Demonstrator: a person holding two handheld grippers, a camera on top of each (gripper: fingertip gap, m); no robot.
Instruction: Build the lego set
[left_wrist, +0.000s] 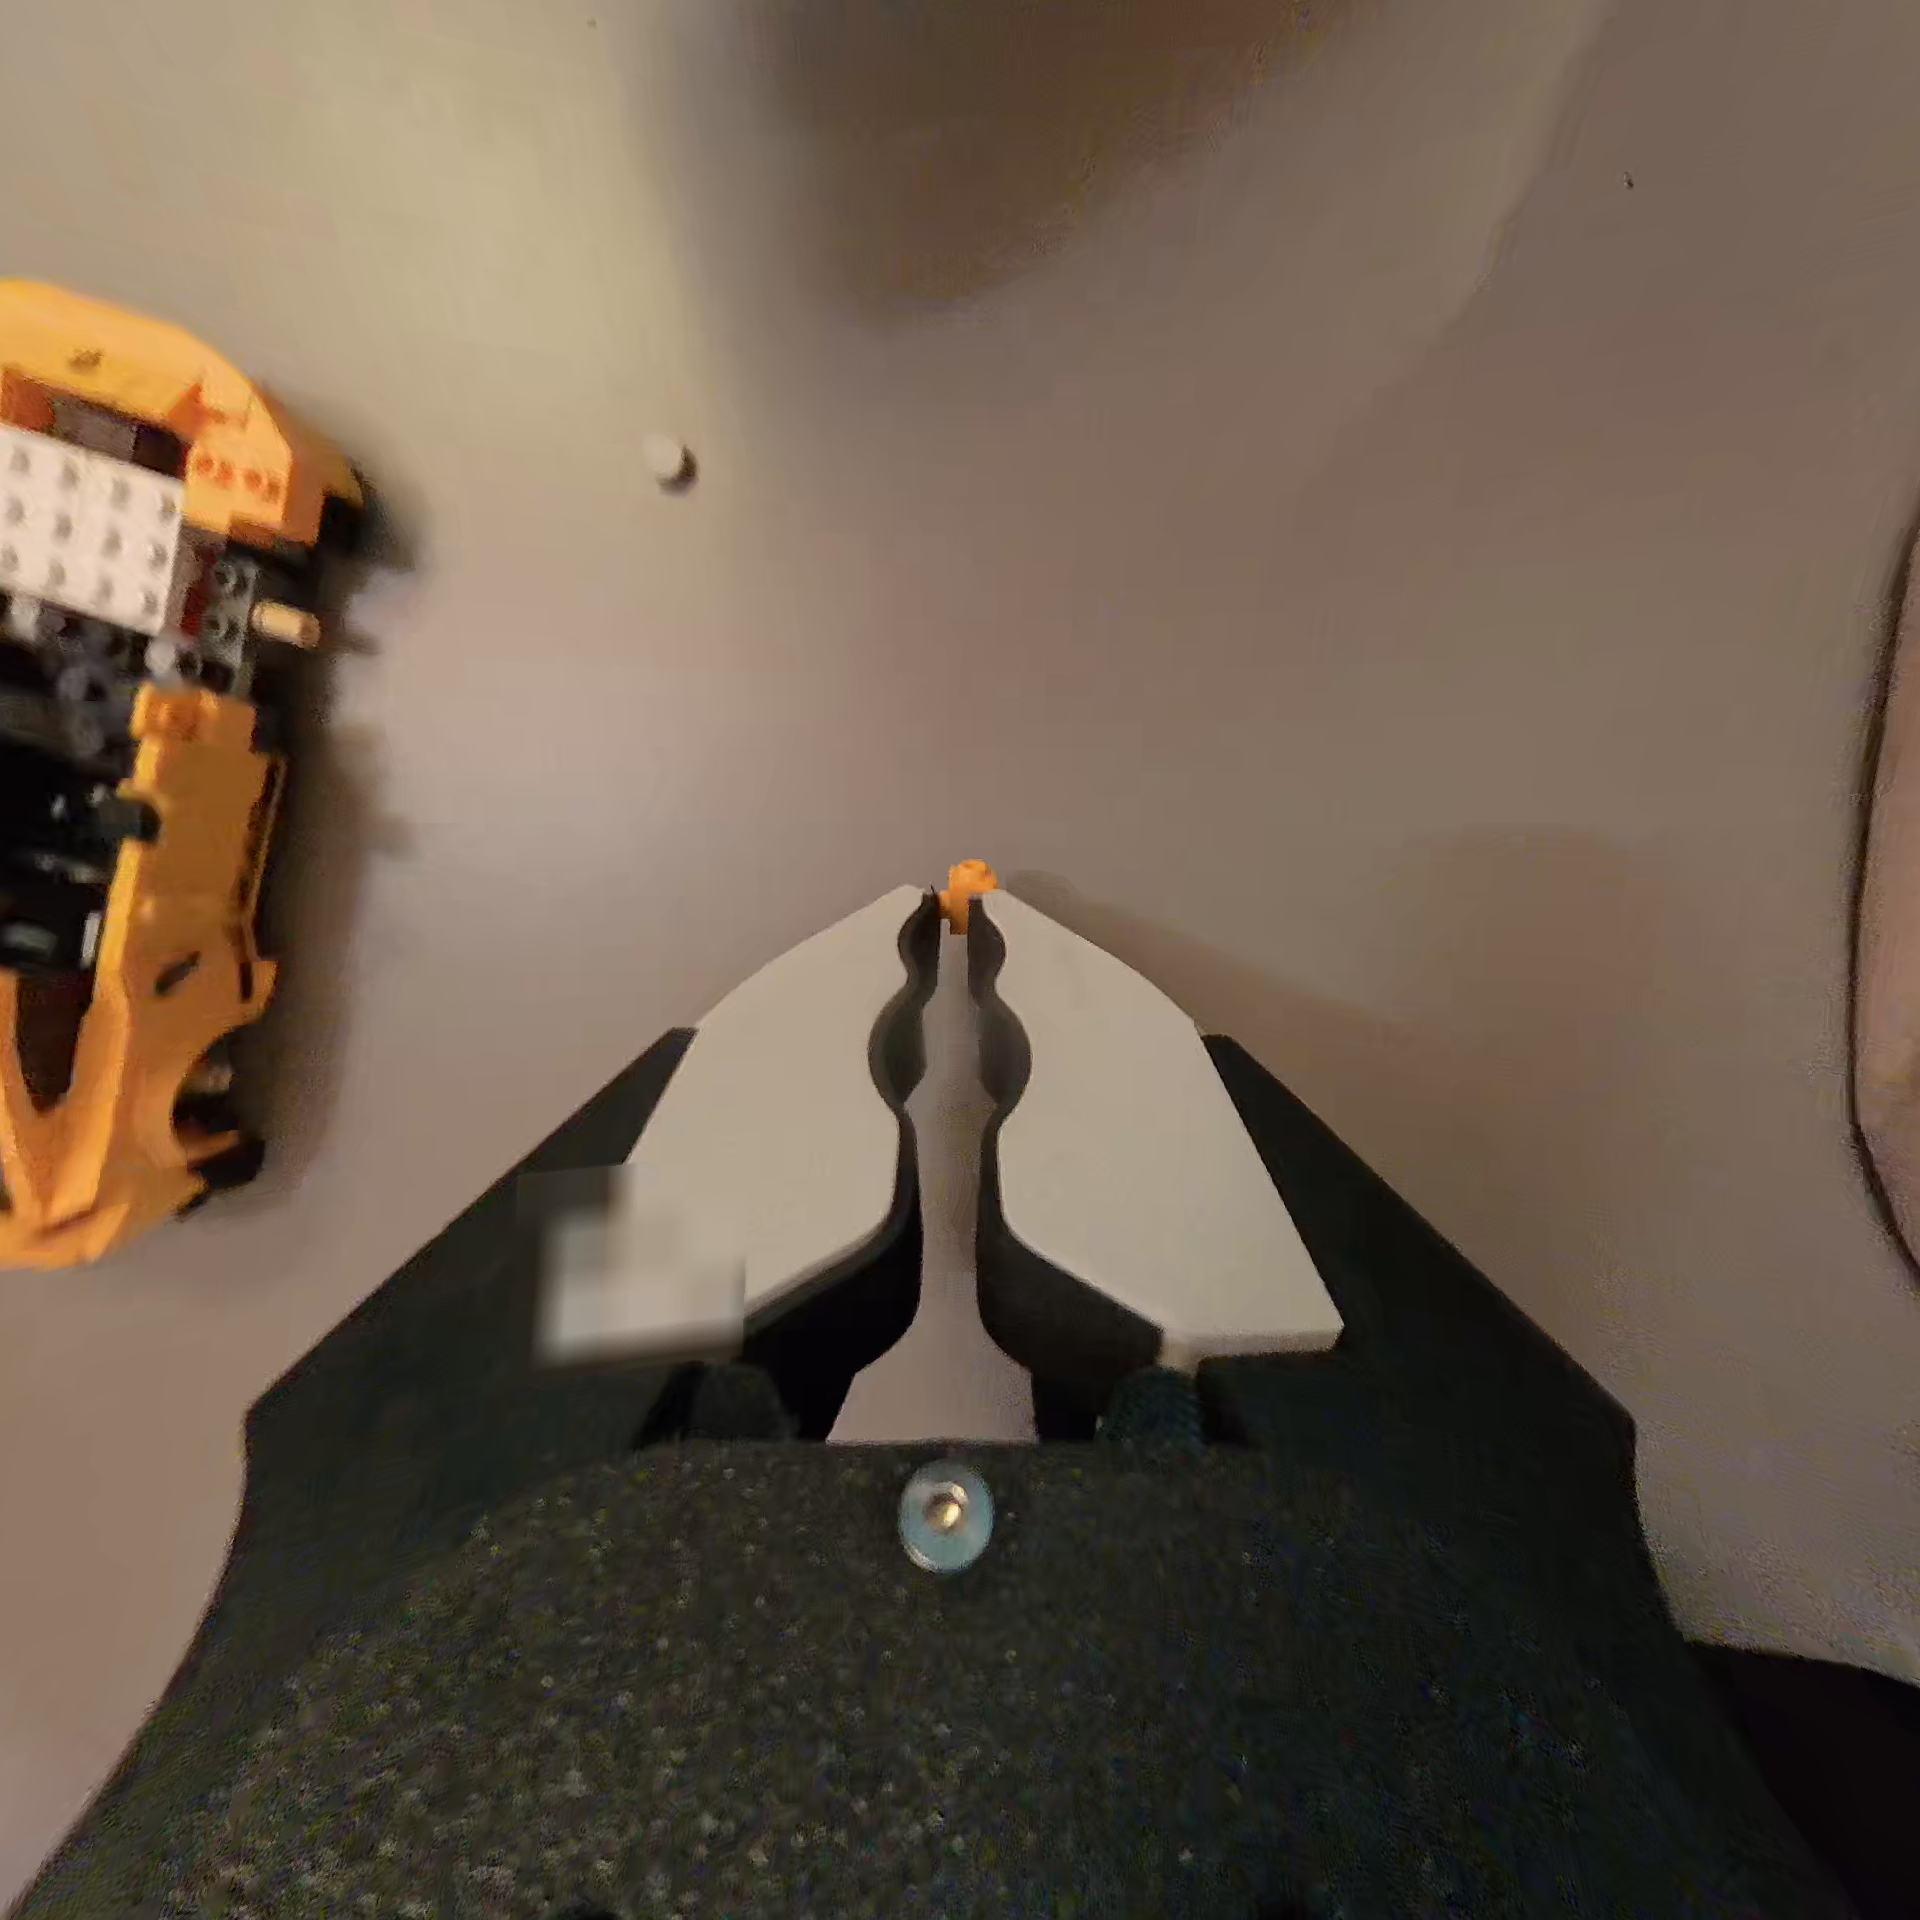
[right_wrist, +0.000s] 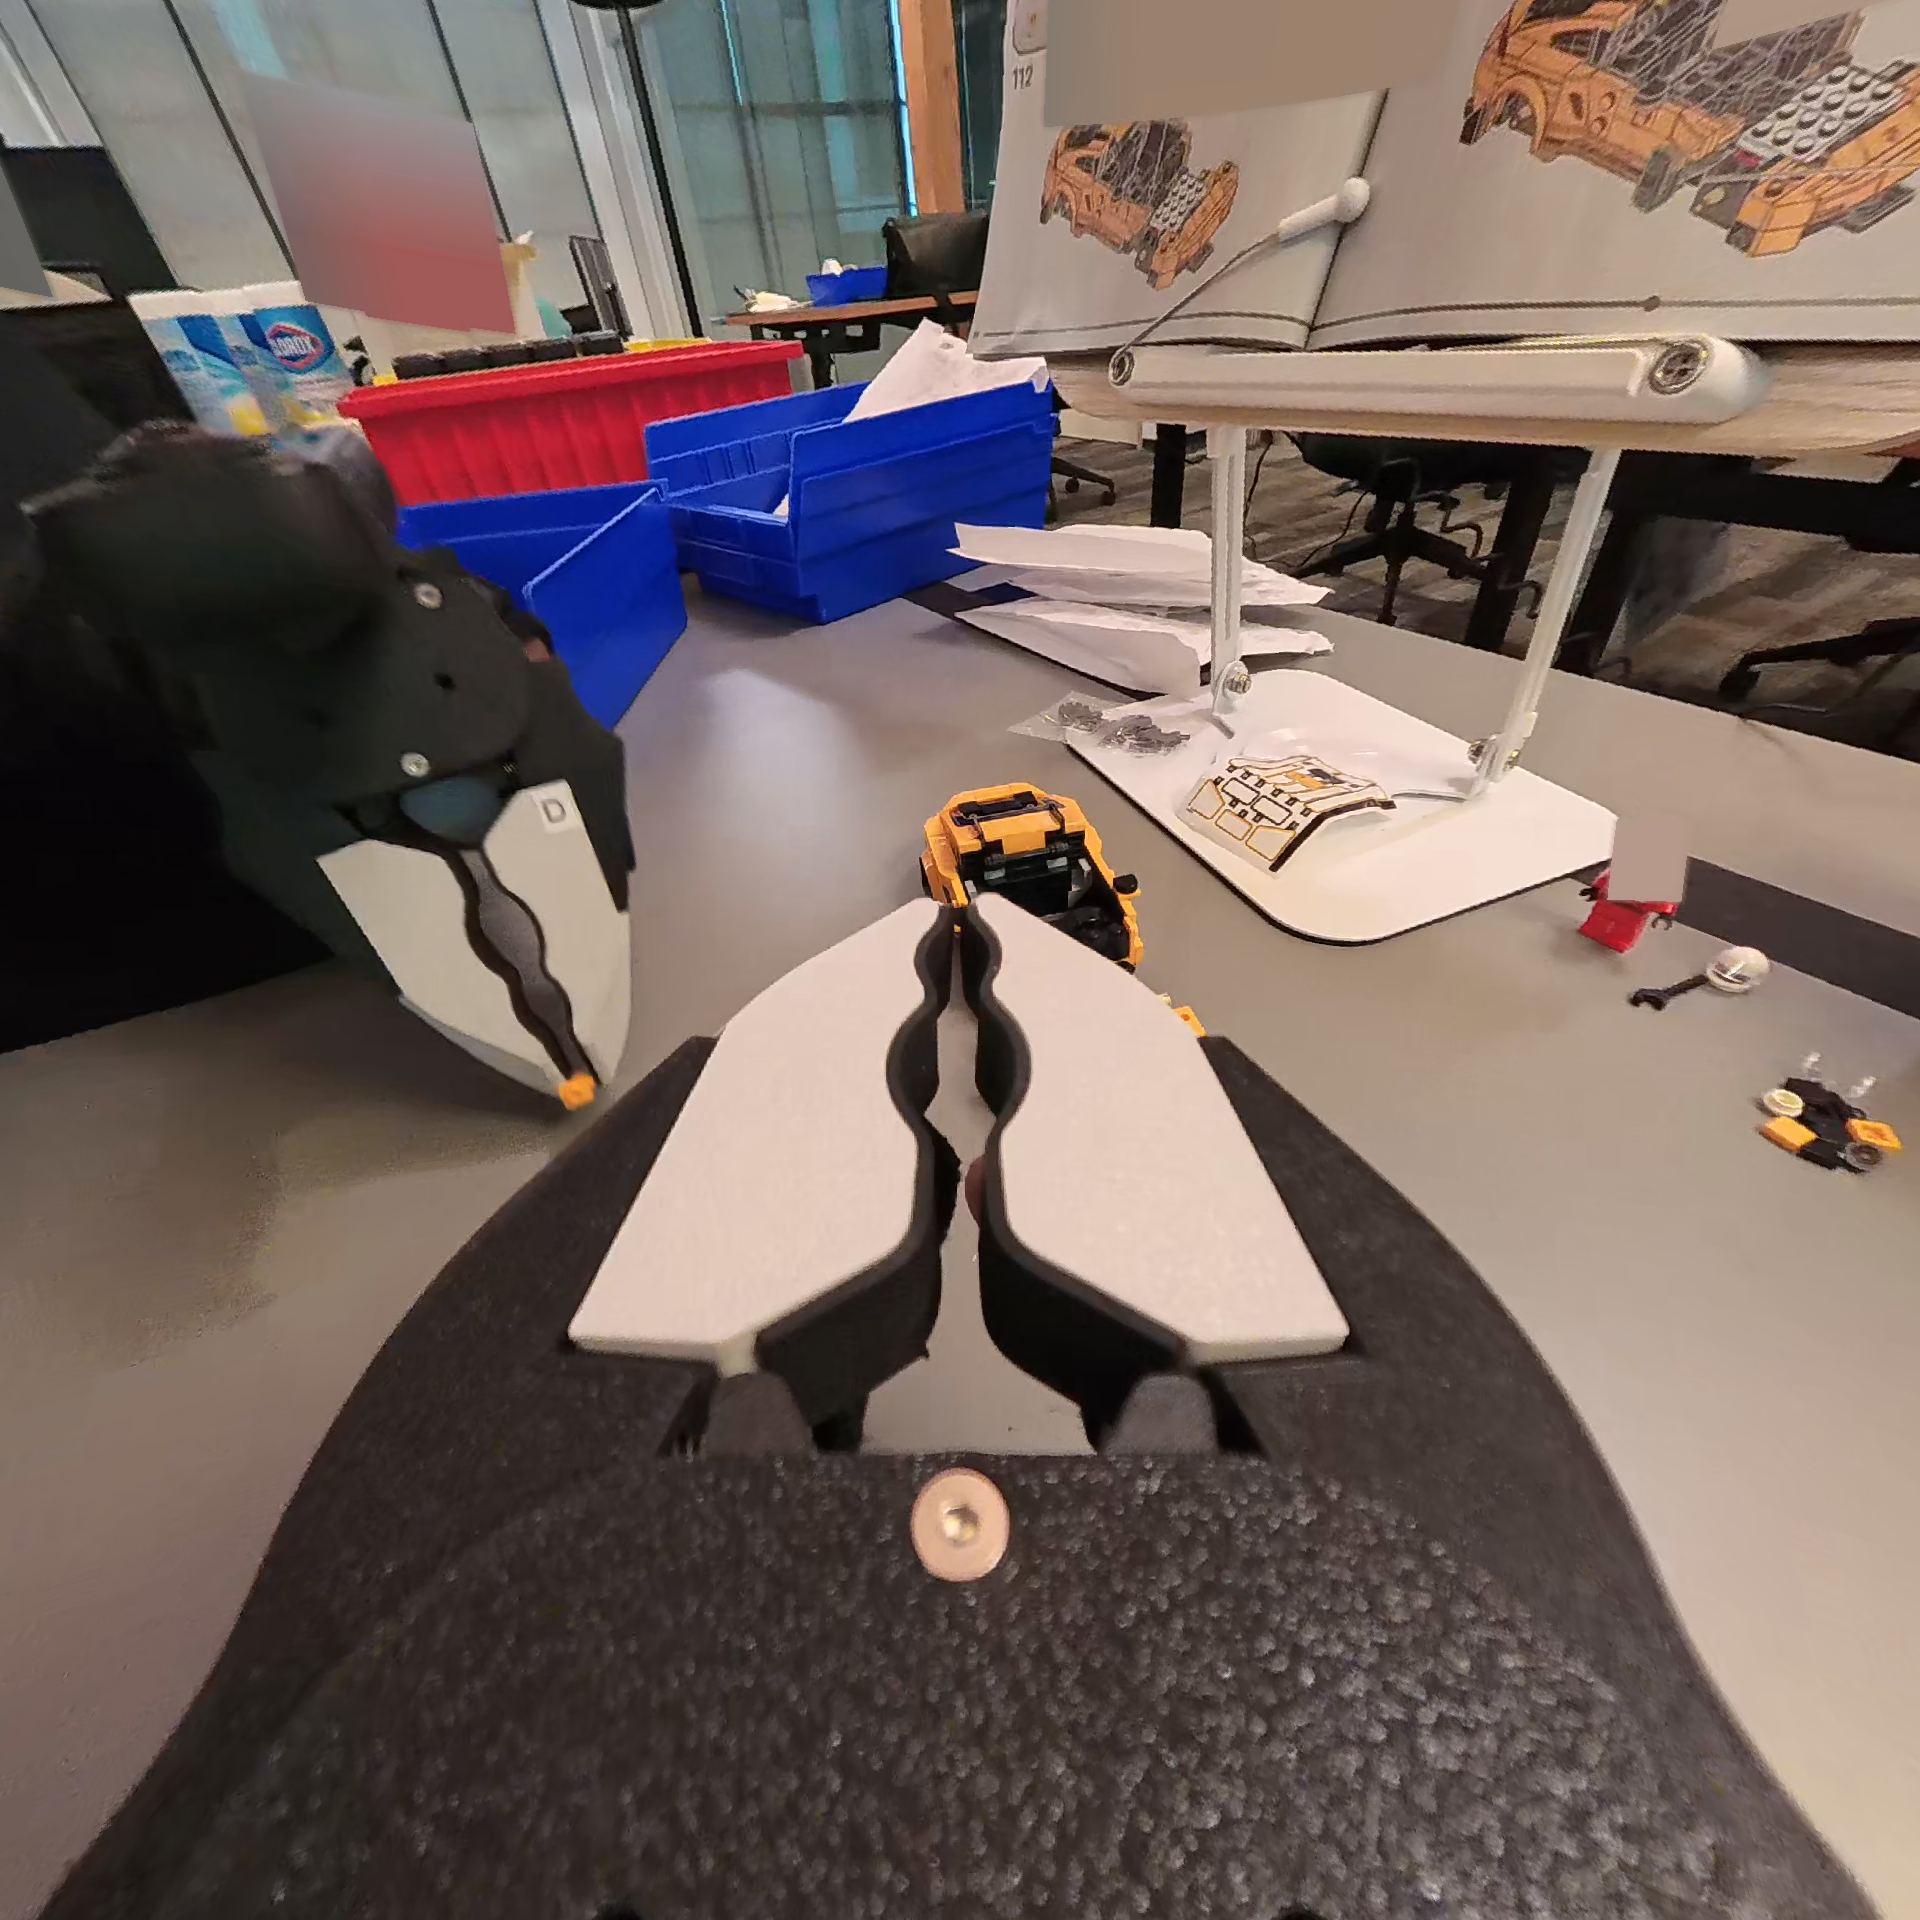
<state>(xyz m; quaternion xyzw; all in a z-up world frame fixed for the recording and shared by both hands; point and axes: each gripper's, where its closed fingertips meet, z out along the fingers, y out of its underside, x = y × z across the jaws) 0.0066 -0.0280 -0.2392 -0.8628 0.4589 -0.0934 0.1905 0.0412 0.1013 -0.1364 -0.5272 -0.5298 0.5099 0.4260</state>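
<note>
My left gripper (left_wrist: 961, 914) is clamped on a tiny orange round lego stud piece (left_wrist: 968, 885), which sticks out past the fingertips along the fingers' line, tilted down toward the grey surface (left_wrist: 1351, 623). The half-built orange and black lego car (right_wrist: 1029, 868) lies on that surface, off to this gripper's left, its long axis roughly parallel to the fingers. My right gripper (right_wrist: 961, 920) hovers low, aimed at the car; its fingertips look nearly together, though blurring makes me unsure they touch.
</note>
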